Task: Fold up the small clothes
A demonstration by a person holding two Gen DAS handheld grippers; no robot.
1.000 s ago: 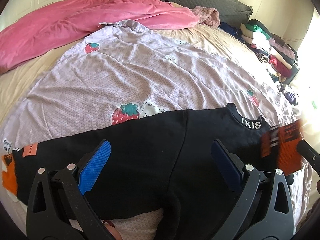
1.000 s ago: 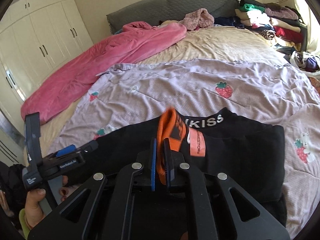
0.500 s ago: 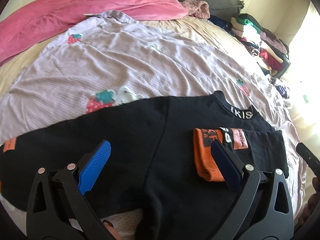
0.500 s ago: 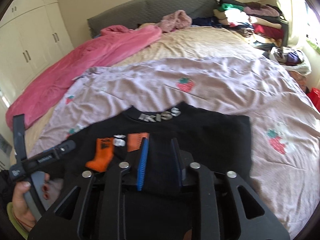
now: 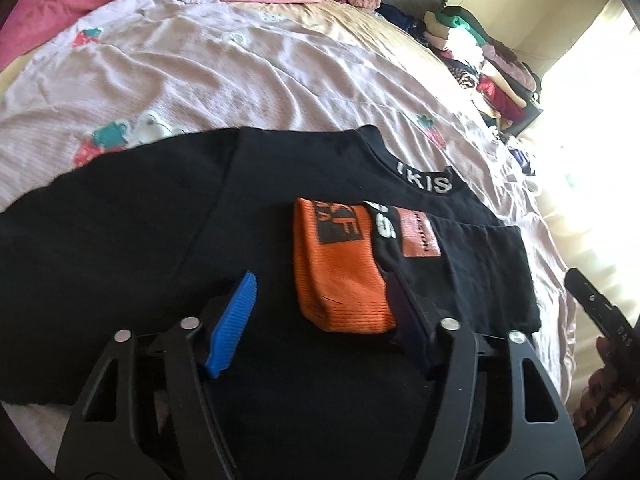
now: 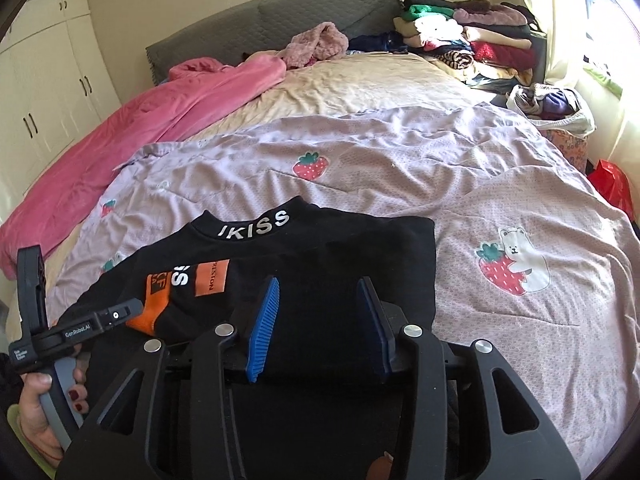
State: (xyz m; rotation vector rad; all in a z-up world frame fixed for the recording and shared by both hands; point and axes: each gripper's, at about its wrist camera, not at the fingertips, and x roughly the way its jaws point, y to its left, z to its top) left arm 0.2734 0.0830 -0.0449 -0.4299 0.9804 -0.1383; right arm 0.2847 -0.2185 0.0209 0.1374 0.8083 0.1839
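Black sweater (image 5: 168, 240) lies flat on lilac strawberry-print quilt (image 5: 200, 80) on bed, collar lettering facing away from me. One sleeve folded across chest, orange cuff (image 5: 340, 268) on top. My left claw (image 5: 324, 312) low over sweater beside cuff, jaws closing, apart, only flat cloth beneath. My right claw (image 6: 320, 320) over sweater's other side, jaws opening, nothing clamped. Pink blanket (image 6: 132, 128) along far edge. Stack of folded clothes (image 6: 468, 36) near headboard corner.

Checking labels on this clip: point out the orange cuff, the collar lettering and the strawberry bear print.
orange cuff (image 5: 340, 276), left wrist view, ribbed middle.
collar lettering (image 6: 256, 224), right wrist view, white letters.
strawberry bear print (image 6: 516, 260), right wrist view, bear's body.
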